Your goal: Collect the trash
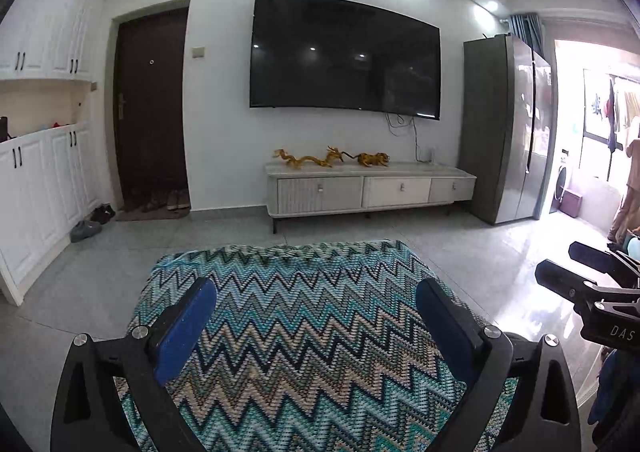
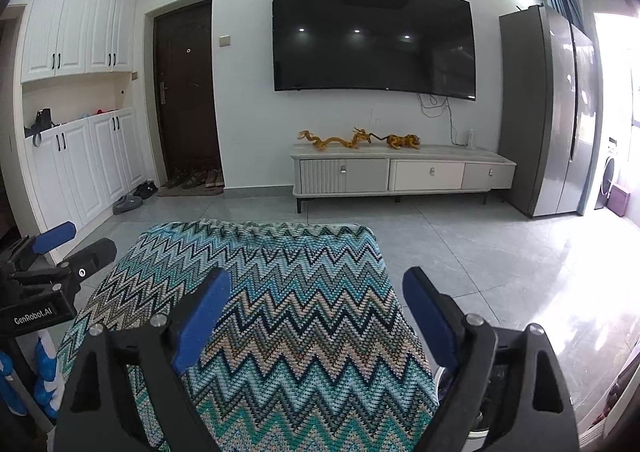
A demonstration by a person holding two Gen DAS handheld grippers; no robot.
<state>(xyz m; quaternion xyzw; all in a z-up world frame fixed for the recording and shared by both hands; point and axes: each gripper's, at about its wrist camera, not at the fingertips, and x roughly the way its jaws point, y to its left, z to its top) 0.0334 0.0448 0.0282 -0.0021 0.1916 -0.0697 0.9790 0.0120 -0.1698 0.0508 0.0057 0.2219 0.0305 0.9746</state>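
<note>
No trash shows in either view. My left gripper (image 1: 316, 288) is open and empty, held above a table covered with a teal zigzag cloth (image 1: 304, 332). My right gripper (image 2: 316, 280) is also open and empty above the same cloth (image 2: 280, 312). The right gripper shows at the right edge of the left wrist view (image 1: 576, 272). The left gripper shows at the left edge of the right wrist view (image 2: 72, 248). A bin-like rim (image 2: 442, 376) peeks out under my right finger; its contents are hidden.
A low TV cabinet (image 1: 372, 188) with golden figurines (image 1: 332, 158) stands against the far wall under a wall TV (image 1: 344, 56). A grey fridge (image 1: 508, 124) is at right, white cupboards (image 1: 44, 180) and a dark door (image 1: 152, 104) at left. Shoes (image 1: 86, 230) lie on the tiled floor.
</note>
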